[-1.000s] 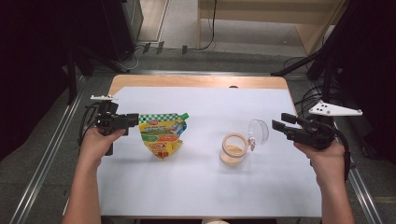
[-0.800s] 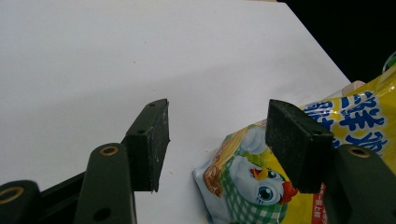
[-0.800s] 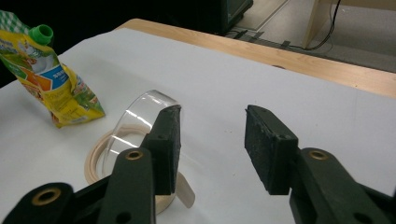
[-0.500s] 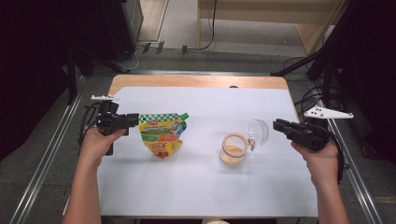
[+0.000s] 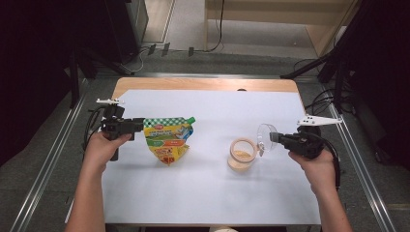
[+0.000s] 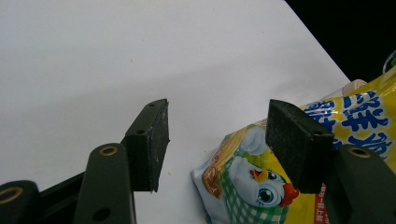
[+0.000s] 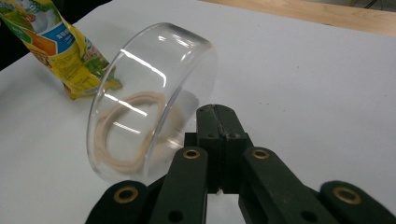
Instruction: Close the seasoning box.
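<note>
R gripper (image 5: 270,139) has come down a bit vs a sec ago and sits nearer the table (image 5: 212,203), its jaws just closing and now pressed together; in the right gripper view the two black jaws meet flat, w/ a clear plastic lid (image 7: 149,98) standing on edge just beside them, tilted. Can't tell whether the lid's rim is pinched at the jaw tips or only leaning there. Through the lid shows the round tub (image 5: 242,153) of tan stuff, which sits open on the white sheet just left of the lid, same spot as before. L gripper (image 5: 140,125) hasn't shifted: jaws spread, nothing pressed between them, tips right at the top-left edge of the yellow-green snack pouch (image 5: 167,139). In the left gripper view the pouch lies beside the right-hand jaw. Pouch and tub stay well apart.
</note>
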`<state>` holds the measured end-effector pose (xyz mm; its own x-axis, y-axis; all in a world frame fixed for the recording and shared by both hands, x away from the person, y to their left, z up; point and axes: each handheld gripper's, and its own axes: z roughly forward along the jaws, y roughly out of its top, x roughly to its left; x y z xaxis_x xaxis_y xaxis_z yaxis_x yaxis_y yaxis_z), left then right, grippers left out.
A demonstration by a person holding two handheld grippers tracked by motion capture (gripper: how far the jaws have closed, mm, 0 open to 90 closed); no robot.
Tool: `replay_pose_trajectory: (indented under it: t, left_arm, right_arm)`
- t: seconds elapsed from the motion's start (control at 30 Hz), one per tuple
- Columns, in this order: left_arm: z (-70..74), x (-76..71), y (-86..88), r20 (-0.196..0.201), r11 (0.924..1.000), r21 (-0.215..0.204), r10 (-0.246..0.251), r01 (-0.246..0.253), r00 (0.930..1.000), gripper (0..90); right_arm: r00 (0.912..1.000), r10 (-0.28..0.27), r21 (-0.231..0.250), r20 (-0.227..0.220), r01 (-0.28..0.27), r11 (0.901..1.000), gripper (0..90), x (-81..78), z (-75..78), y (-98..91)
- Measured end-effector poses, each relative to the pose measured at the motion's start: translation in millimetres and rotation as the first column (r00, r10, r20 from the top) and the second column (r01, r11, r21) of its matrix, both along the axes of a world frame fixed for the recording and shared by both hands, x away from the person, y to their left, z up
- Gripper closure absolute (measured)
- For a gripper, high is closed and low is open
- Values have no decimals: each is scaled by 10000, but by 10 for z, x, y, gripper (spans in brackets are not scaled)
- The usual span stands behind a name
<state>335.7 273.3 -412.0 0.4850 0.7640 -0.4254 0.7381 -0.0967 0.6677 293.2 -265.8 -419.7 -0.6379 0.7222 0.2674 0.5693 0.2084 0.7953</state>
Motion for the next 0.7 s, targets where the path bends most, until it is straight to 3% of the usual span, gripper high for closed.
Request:
replay_pose_trajectory:
  t: [0.33, 0.7]
  left_arm:
    - [-18, 11, -16, -45, 10000, 72, 49, -49, 10000, 401]
    - [-16, 13, 6, -12, 9998, 18, 214, -213, 9998, 401]
  right_arm:
    - [9986, 516, 219, 64, -517, 9984, 900, -27, 9, 107]
    - [9920, 1258, 80, 50, -1259, 9920, 876, -69, -8, 333]
